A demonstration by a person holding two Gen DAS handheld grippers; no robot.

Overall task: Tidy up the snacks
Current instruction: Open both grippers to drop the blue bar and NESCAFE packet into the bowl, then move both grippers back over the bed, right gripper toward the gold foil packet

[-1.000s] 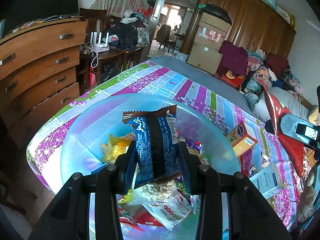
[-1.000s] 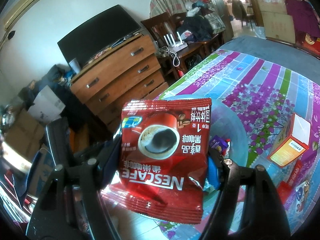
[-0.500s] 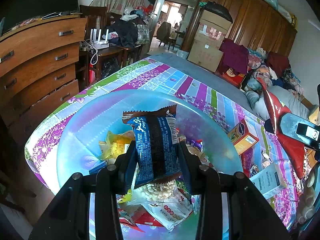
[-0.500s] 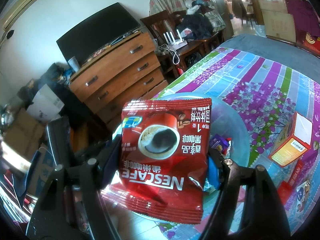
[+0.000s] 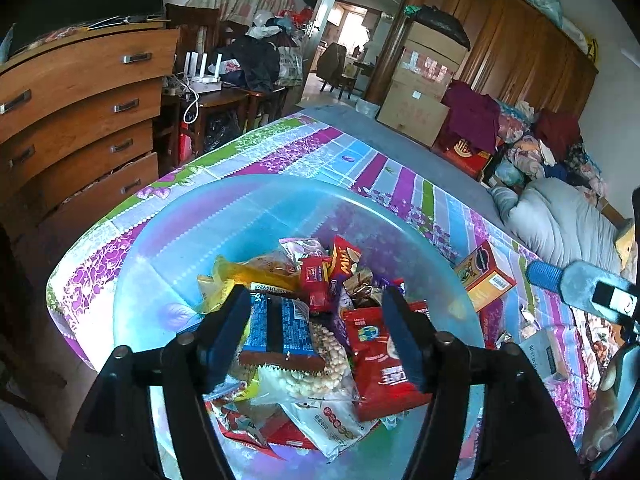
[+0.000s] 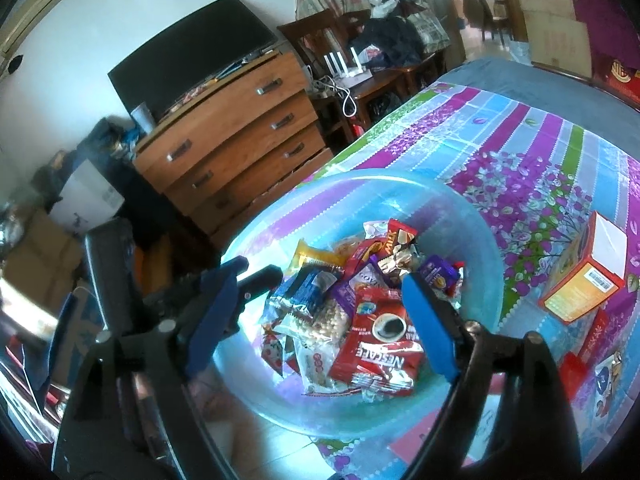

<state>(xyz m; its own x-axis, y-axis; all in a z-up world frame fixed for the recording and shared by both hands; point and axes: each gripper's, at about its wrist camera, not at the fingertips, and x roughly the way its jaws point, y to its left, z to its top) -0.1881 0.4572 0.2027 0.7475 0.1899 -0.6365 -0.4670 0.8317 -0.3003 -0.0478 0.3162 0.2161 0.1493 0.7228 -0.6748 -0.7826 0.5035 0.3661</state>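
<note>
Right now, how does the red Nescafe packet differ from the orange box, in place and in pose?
The red Nescafe packet lies flat inside the blue bowl, on the heap of snacks; the orange box stands outside the bowl, on the flowered cloth. The packet is soft and creased; the box is stiff, with sharp edges. Neither is held: both grippers' jaws are open and empty.

Mixed snack packets (image 6: 360,312) heaped in blue basin (image 6: 472,216)

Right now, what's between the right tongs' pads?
Nothing gripped: the right tongs hang open over the blue basin. In the right wrist view the red Nescafe sachet lies on the snack pile below the gap.
</note>
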